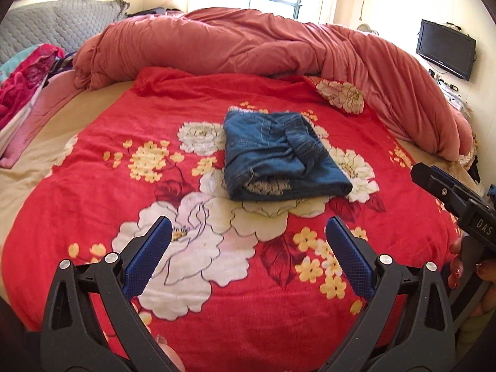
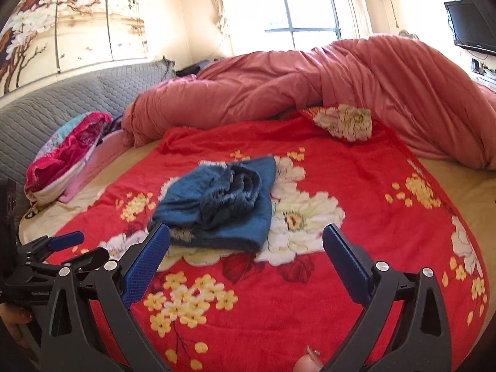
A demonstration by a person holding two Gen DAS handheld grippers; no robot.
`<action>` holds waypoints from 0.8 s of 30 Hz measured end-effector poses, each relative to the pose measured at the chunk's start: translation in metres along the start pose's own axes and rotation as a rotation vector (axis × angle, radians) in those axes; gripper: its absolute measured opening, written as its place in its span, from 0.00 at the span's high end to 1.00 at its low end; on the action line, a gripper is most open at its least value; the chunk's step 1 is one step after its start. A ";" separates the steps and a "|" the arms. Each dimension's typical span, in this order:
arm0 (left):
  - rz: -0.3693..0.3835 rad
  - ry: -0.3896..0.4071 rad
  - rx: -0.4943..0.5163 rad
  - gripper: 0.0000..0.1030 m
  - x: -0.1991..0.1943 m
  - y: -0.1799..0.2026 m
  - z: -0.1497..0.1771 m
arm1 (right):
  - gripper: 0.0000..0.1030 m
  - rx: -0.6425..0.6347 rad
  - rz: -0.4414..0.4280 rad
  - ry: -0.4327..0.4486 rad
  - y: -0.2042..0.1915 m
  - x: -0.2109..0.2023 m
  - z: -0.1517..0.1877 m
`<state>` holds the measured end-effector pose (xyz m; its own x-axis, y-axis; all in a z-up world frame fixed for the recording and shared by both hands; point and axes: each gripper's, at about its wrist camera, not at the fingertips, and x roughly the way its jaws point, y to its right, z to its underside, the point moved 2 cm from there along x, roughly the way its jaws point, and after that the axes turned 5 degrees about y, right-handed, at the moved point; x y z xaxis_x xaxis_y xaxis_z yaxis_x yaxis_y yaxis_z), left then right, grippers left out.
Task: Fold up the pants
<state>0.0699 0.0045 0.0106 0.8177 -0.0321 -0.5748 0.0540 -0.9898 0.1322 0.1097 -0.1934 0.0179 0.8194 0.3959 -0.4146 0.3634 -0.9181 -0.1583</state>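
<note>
While lying folded into a compact block on the red floral blanket [image 1: 93, 167], pants [image 1: 279, 158] sit well apart from both tools — near the blanket's middle, waistband bunched on top. Left gripper [image 1: 248, 248]: jaws spread wide, nothing between them, hovering over the printed flowers. Right gripper [image 2: 246, 254]: jaws likewise spread and empty, left pad just overlapping the bundle's near edge in its own view (whether touching or merely in front, hard to say).

Risks from here — a careless nudge or a pinch on only the top layer could drag the loose waistband and spring the fold open; the plush blanket may also bunch and shift the stack. Pressing the lumpy top flat could skew the edges.

Hidden: underside and far edge of the bundle, how many layers lie within, and whether the legs are aligned. Right-wrist view slightly blurred, so stitching is unclear. Pink duvet [image 1: 248, 43] heaped behind, concealing the bed's far side.
</note>
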 end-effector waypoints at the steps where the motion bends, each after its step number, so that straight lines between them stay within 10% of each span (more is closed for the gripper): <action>1: -0.003 -0.006 -0.004 0.09 0.000 -0.001 0.004 | 0.05 -0.010 0.014 -0.024 -0.001 0.001 0.005; 24: 0.002 -0.100 -0.028 0.09 0.018 -0.007 0.024 | 0.05 -0.046 0.013 -0.160 -0.007 0.017 0.037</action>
<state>0.0704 0.0075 -0.0201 0.7569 -0.0487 -0.6517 0.0700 -0.9854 0.1549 0.1047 -0.1808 -0.0211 0.7441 0.3723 -0.5547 0.3762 -0.9197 -0.1126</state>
